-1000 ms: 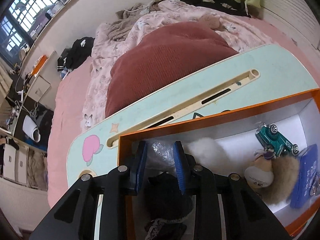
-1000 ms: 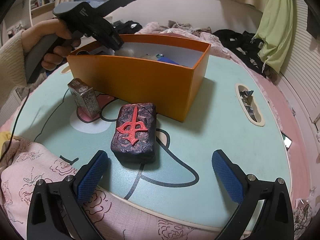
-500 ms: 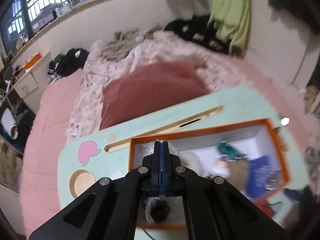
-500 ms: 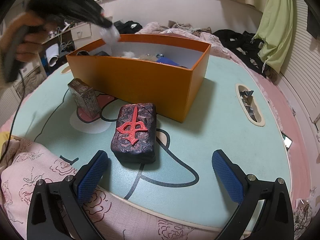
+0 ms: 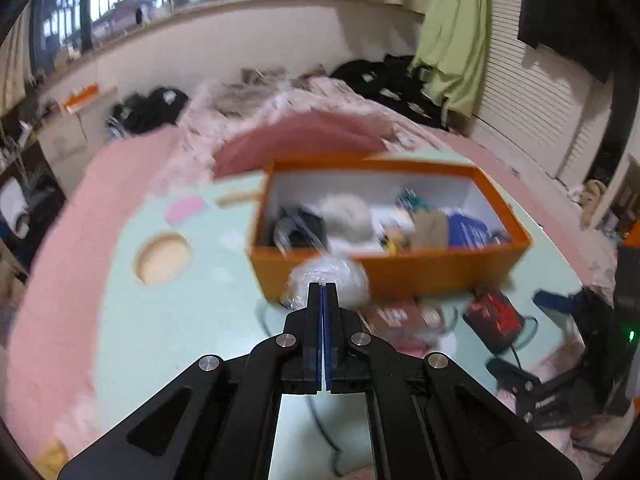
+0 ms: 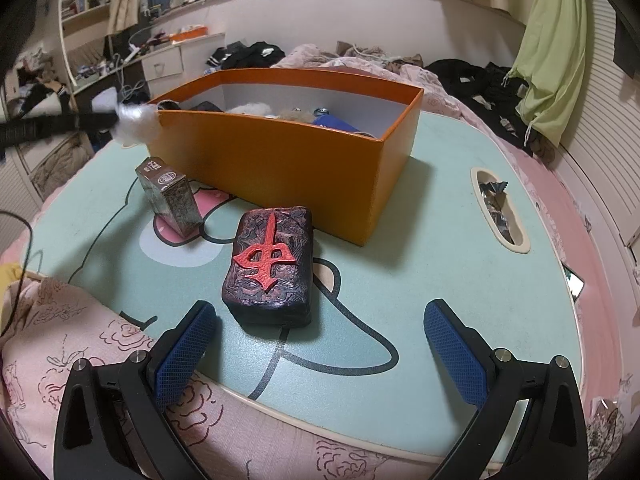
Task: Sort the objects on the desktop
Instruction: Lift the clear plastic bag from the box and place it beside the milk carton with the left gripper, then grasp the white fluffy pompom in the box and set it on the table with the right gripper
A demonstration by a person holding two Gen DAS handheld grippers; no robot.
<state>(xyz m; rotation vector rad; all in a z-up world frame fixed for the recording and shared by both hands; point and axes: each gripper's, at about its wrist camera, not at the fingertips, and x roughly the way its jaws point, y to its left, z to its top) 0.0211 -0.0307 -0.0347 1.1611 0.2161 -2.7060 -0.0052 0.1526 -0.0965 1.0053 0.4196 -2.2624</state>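
The left tool has its jaws pressed together on a thin fold of a clear crinkly bag with something white inside. The bag hangs just past the tips, in front of the near wall of the orange box and outside it. From the right wrist view the same bundle shows at the box's left corner, clear of the desk.

The bag looks very light and soft. It should crumple instead of resisting, and the film is likely slippery, so a pinch on a gathered fold or the knotted neck seems safer than a squeeze on the bulging middle. A thin fold could slide out if the bag is swung fast.

The left tool points forward and down over the desk. Its view is smeared, so finer detail of the grip is hard to read.

The right tool is spread wide and empty, low at the desk's near edge, angled down. A dark block with a red character lies just ahead of it, nearer its left finger, untouched. A small silver box stands further ahead and to the left. The block looks stiff and fairly heavy, best taken across its long sides.
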